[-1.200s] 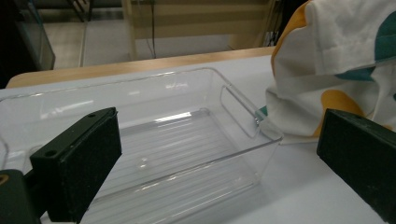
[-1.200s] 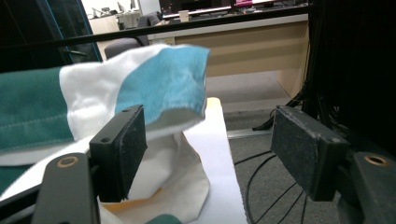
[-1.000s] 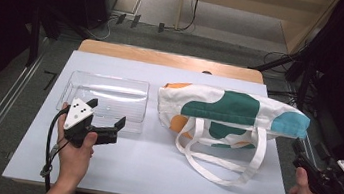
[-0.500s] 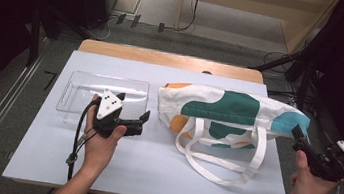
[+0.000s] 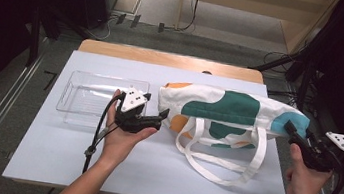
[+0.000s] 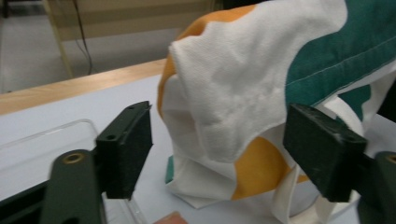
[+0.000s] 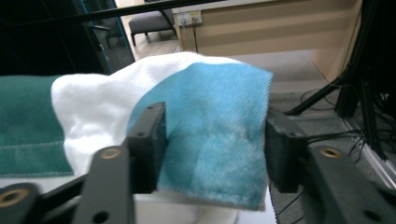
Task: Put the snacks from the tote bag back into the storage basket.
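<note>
A white tote bag (image 5: 228, 114) with green, orange and blue patches lies flat on the table, its straps (image 5: 231, 166) looped toward me. My left gripper (image 5: 159, 118) is at the bag's left end. In the left gripper view (image 6: 219, 149) its jaws have just been closing and stand either side of the bag's orange and white corner (image 6: 224, 107), with a gap still on the left side. My right gripper (image 5: 290, 130) is at the bag's right end. Its jaws (image 7: 215, 140) have also just been closing and flank the blue corner (image 7: 215, 116) without squeezing it.
A clear plastic tray (image 5: 94, 99) sits left of the bag, just behind my left hand. The pale table top (image 5: 149, 175) has bare room toward me. A wooden strip (image 5: 165, 58) runs along the far edge. Cables trail from both grippers.
My left hand has moved right, from in front of the tray to the bag's left end. My right hand has come in to the bag's blue corner. Both pairs of jaws have narrowed.
</note>
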`<action>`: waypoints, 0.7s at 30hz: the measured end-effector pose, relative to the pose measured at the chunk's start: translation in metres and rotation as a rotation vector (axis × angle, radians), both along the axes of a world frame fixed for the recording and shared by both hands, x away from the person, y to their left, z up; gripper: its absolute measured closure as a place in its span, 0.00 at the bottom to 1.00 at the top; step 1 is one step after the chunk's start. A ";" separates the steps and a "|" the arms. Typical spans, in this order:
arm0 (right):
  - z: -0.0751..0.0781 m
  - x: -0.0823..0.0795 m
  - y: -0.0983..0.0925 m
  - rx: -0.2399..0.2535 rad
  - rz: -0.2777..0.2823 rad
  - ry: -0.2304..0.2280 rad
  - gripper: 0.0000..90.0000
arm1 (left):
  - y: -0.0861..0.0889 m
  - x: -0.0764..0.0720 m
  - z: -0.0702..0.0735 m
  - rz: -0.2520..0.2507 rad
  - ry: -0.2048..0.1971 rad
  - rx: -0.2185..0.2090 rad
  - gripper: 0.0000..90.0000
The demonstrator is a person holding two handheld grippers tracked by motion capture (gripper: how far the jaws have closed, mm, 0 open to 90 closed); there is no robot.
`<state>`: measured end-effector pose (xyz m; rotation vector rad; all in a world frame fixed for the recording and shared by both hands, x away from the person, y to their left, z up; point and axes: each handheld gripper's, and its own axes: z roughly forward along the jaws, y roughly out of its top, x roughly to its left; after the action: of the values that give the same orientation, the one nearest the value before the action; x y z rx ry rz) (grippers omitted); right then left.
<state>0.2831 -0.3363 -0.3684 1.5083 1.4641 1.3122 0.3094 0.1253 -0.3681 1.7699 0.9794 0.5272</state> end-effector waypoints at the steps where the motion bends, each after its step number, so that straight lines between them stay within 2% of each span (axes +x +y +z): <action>1: -0.002 -0.001 0.001 -0.008 -0.008 -0.009 0.58 | -0.001 0.002 0.000 -0.013 0.011 -0.011 0.37; 3: -0.004 -0.002 0.000 0.013 -0.009 -0.015 0.65 | -0.005 0.005 0.002 -0.024 0.026 -0.025 0.43; 6: -0.007 -0.003 -0.002 0.046 -0.001 -0.011 0.71 | -0.009 0.011 0.003 0.011 0.041 -0.001 0.56; 9: -0.009 -0.006 -0.003 0.031 0.007 -0.010 0.77 | -0.009 0.013 0.004 0.020 0.041 0.008 0.72; 12: -0.010 -0.011 -0.003 0.021 0.019 -0.028 0.82 | -0.007 0.013 0.005 0.006 0.037 -0.008 0.83; 16: -0.005 -0.018 0.002 -0.013 0.025 -0.072 0.84 | -0.002 0.011 0.011 -0.027 0.026 -0.027 0.88; 21: 0.010 -0.032 0.007 -0.045 0.023 -0.154 0.85 | 0.010 0.010 0.030 -0.060 -0.008 -0.087 0.89</action>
<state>0.2513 -0.3292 -0.3588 1.3352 1.4068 1.3679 0.3192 0.1352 -0.3383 1.7128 0.9278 0.4471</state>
